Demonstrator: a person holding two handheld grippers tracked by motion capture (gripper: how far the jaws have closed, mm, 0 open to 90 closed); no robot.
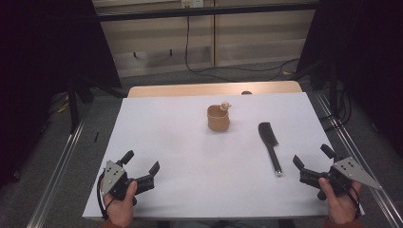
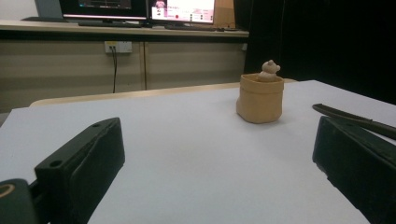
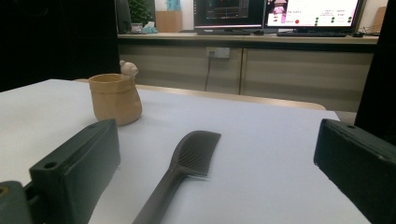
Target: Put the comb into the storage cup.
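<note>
- the left tool point(image 1: 141, 163) sits near the tabletop's point(image 1: 180, 156) near left corner, held in the person's left hand point(image 1: 119, 202); its jaws are spread wide with nothing between them.
- in the left gripper view those two black jaws rise from the bottom corners, far apart, with bare white surface between.
- the right tool point(image 1: 312, 157) sits near the near right corner, held in the right hand point(image 1: 338, 204); its jaws are likewise released and hold nothing.
- a black comb point(image 1: 270, 145) lies flat on the right half of the tabletop, just ahead and left of the right tool, not touching it; its toothed head points toward the far edge and its handle toward the near edge.
- in the right gripper view the comb point(image 3: 184, 172) lies between the two spread jaws, the handle running down to the bottom of the view.
- a small tan sack-shaped pot point(image 1: 218, 118) stands upright toward the far edge, roughly mid-width, well apart from both tools and apart from the comb.
- a little bear figure point(image 1: 225, 105) perches at the pot's rim on its far right side; in the left gripper view the figure point(image 2: 269, 70) shows above the rim.
- the white sheet covers most of the tabletop, leaving a strip of bare wood along the far edge.
</note>
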